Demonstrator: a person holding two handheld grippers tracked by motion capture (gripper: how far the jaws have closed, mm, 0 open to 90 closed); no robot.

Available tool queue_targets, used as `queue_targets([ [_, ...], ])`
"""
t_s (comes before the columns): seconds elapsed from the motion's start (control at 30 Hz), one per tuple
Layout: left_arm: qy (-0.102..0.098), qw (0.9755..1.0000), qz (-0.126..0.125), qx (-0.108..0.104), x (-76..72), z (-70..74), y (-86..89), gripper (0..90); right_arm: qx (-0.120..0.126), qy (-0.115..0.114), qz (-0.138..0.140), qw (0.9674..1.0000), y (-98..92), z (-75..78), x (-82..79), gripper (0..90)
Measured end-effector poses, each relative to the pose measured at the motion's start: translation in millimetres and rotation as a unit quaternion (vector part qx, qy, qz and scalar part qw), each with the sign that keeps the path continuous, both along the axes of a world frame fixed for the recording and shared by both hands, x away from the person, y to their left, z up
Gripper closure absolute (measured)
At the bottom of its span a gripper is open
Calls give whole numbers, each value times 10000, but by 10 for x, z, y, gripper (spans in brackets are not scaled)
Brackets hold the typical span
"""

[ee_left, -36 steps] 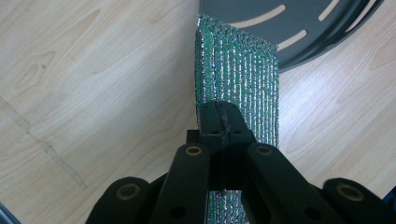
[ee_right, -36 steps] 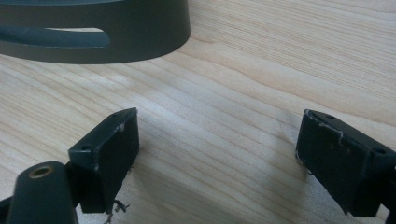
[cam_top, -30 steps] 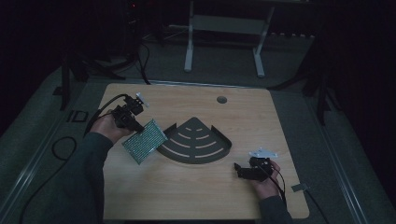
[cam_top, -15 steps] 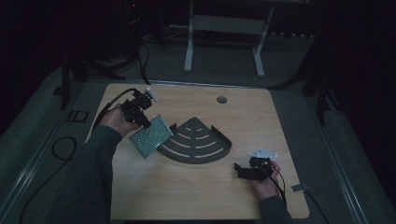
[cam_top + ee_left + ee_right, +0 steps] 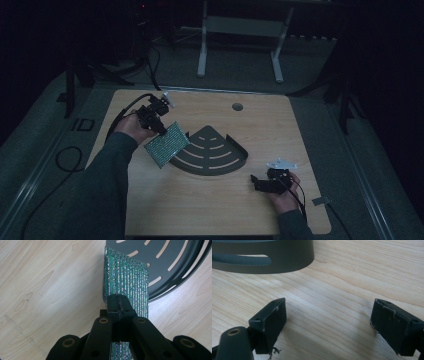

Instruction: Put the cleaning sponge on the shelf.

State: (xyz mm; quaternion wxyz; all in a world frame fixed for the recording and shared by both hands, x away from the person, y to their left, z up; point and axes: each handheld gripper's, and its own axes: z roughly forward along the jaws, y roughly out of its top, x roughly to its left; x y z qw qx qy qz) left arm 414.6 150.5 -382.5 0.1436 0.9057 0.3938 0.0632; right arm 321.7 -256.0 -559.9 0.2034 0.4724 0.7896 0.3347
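Observation:
A green glittery rectangular sheet [image 5: 168,146] hangs tilted above the wooden table [image 5: 200,205], its lower corner over the left edge of a dark grey fan-shaped slotted tray [image 5: 212,152]. My left gripper [image 5: 162,128] is shut on the sheet's upper edge. In the left gripper view the jaws [image 5: 117,305] pinch the sheet [image 5: 127,277], with the tray [image 5: 170,262] beyond it. My right gripper [image 5: 256,183] rests low at the table's front right, open. In the right gripper view its jaws [image 5: 327,322] stand wide over bare wood, and the tray's wall [image 5: 262,257] lies ahead.
A round cable hole [image 5: 237,106] sits near the table's far edge. A grey tape tab [image 5: 320,201] lies at the front right corner. Behind the table a white stand [image 5: 240,30] is on the floor, and cables [image 5: 65,155] lie to the left.
The left hand has carried the green sheet to the right and a little farther away, toward the tray. The right hand has stayed in place.

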Motion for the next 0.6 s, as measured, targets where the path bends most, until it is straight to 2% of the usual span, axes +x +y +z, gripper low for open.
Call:
queue_targets([
  [0.6, 7, 9999, 109, 23, 152, -113, -200, 900, -1, 2, -1, 10000, 0, 1, 0, 129],
])
